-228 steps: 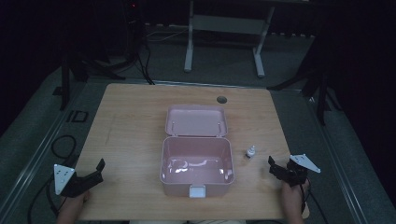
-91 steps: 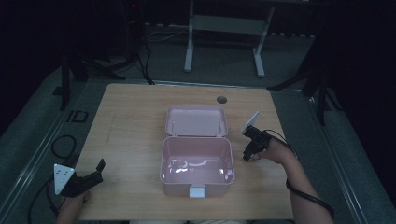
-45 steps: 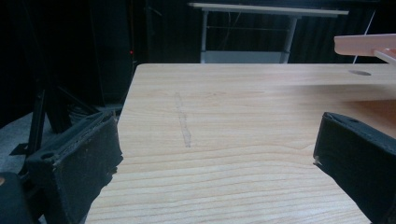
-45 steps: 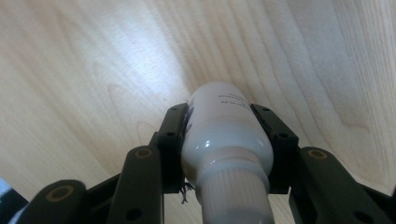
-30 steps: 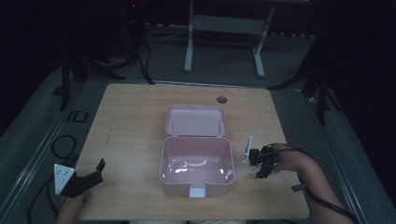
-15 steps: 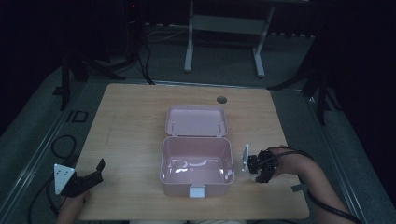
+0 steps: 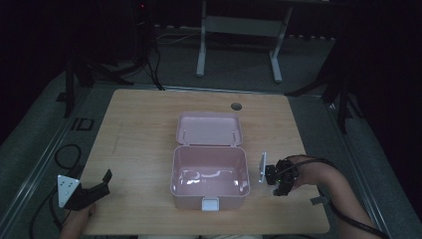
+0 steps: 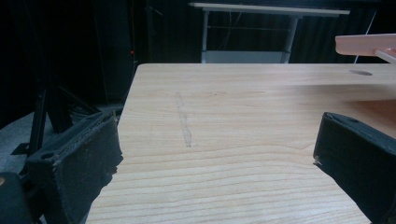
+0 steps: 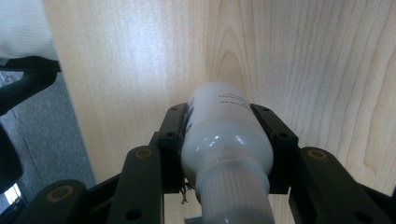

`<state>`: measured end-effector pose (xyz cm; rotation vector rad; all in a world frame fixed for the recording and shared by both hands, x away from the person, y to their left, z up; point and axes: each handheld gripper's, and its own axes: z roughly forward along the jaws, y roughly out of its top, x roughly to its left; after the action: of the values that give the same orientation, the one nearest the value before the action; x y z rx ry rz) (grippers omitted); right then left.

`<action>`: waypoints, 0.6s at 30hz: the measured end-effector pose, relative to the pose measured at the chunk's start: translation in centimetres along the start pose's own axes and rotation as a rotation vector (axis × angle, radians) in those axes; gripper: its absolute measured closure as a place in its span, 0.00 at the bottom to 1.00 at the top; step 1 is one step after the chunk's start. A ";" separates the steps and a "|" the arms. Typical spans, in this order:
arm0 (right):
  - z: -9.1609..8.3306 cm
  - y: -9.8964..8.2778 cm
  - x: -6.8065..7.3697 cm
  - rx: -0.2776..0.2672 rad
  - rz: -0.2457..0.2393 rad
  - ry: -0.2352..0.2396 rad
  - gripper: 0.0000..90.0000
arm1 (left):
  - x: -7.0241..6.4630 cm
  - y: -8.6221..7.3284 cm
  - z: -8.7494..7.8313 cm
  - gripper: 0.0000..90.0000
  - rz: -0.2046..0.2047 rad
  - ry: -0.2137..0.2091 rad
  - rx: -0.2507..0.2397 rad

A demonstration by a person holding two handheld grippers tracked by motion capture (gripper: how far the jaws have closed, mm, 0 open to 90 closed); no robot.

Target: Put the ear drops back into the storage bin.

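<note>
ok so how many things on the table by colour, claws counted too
pink: 1, the open box with its lid
white: 1, the small bottle in the right claw
black: 2, the left claw and the right claw
total: 4

small dark print on white bottle (image 9: 226,140), too blurred to read

Both claws are black. The left claw (image 7: 102,181) carries a grey three-cornered plate and padded jaws; the right claw (image 9: 227,135) shows round screws, a black cable trailing.
</note>
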<state>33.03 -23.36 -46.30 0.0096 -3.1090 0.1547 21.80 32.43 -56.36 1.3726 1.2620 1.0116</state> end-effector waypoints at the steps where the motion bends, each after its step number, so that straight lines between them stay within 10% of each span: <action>1: 0.0 0.0 0.0 0.000 0.000 0.000 0.66 | 0.0 0.0 0.0 0.01 0.000 0.000 0.000; 18: -4.3 0.9 0.5 0.015 0.022 -0.005 0.66 | 0.0 0.0 0.0 0.01 0.001 -0.001 -0.001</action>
<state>32.69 -21.99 -42.12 -0.0233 -3.1142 0.1782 21.79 32.44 -56.36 1.3723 1.2604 1.0121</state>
